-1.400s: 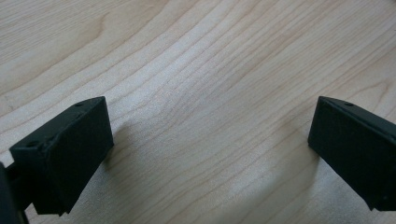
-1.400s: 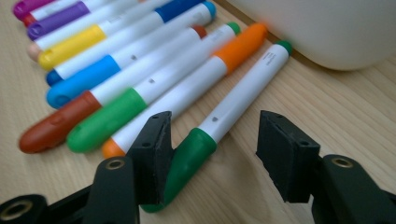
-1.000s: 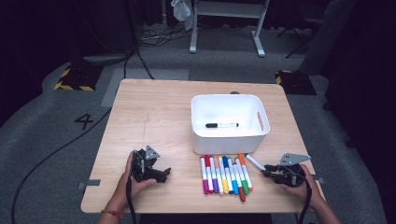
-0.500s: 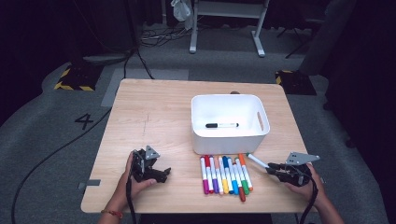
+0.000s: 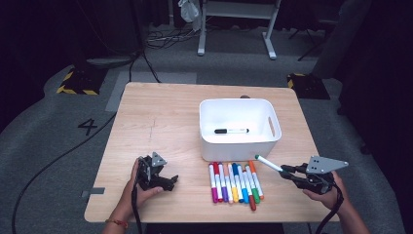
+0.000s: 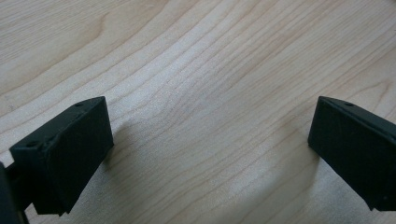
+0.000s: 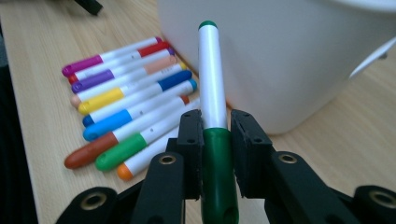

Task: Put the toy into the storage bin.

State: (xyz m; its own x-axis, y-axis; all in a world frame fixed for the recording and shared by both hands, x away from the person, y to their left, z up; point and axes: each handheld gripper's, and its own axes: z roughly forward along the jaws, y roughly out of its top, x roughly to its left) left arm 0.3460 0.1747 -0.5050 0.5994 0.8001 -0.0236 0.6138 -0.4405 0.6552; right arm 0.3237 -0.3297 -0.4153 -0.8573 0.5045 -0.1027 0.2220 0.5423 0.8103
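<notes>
Right claw [image 5: 287,171] clamped on the green marker [image 5: 269,164], lifted off the tabletop [image 5: 165,112] at 5 o'clock of the white bin [image 5: 239,146]. Left claw [image 5: 168,181] open, empty, resting on the wood. Advice: clear the bin rim, keep the marker level, release low beside the black marker [image 5: 232,130]. Bin's near inside wall is hidden.

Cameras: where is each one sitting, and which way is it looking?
High view: above the person's side, looking forward and down on the table; both forearms, left gripper and right gripper show.
Left gripper view: on the left gripper, looking down at bare wood between its wide-apart jaws.
Right gripper view: on the right gripper, looking along the green marker toward the white bin.
High and right gripper views share the bin, the marker row and the green marker.
</notes>
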